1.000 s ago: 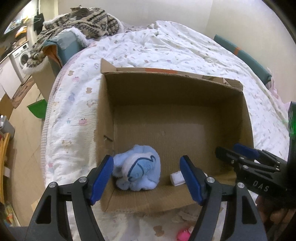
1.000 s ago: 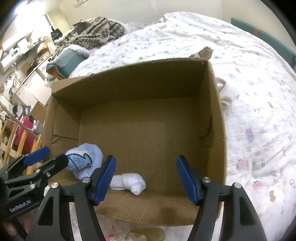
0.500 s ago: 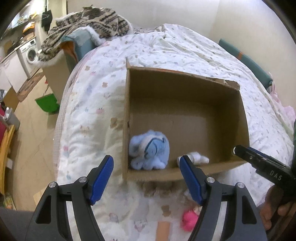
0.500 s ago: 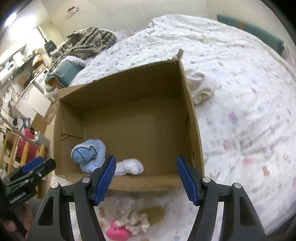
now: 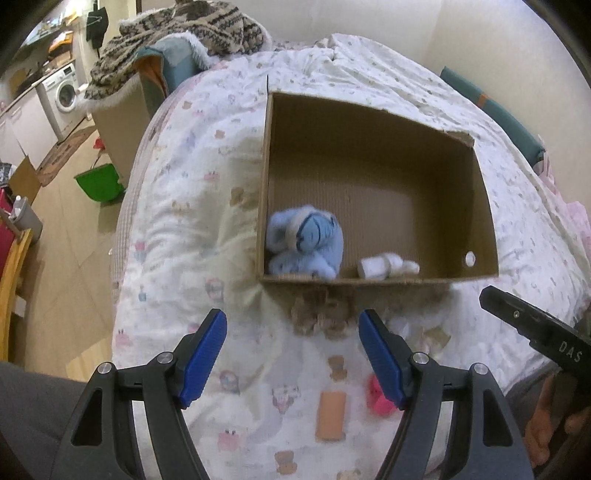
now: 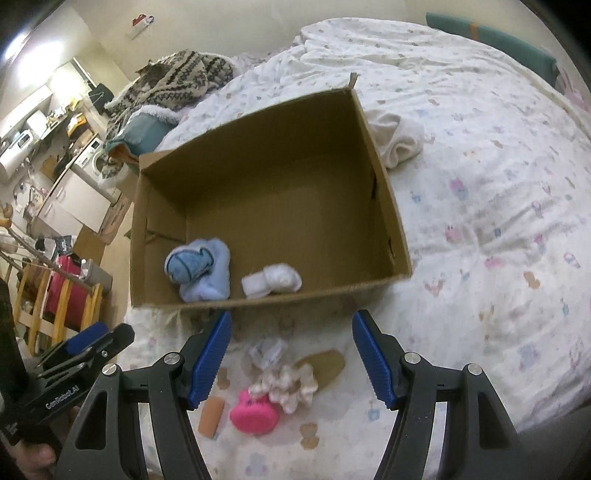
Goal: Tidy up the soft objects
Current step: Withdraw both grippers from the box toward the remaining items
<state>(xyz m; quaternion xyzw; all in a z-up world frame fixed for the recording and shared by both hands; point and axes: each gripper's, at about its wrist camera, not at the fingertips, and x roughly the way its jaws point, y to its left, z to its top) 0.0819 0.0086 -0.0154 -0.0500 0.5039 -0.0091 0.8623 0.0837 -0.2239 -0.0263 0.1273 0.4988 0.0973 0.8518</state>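
An open cardboard box (image 5: pixel 480 206) (image 6: pixel 388 206) sits on the bed. Inside, at its near wall, lie a light blue plush (image 5: pixel 304 242) (image 6: pixel 199 267) and a white rolled sock (image 5: pixel 386 265) (image 6: pixel 271 280). On the quilt in front of the box lie a pink soft toy (image 6: pixel 255 413) (image 5: pixel 378 398), a cream frilly piece (image 6: pixel 288 382), a tan item (image 6: pixel 325 365) and an orange roll (image 6: pixel 211 417) (image 5: pixel 330 415). My left gripper (image 5: pixel 293 354) is open and empty above the quilt. My right gripper (image 6: pixel 291 356) is open and empty above the loose items.
A white folded cloth (image 6: pixel 397 138) lies right of the box. A patterned blanket (image 5: pixel 177 33) covers a chair beyond the bed. The bed's left edge drops to a wooden floor with a green bin (image 5: pixel 99 182). A teal cushion (image 5: pixel 495 110) lies at the far right.
Both grippers have pulled back and up from the box. The loose items on the quilt in front of the box have come into view. Nothing was picked up.
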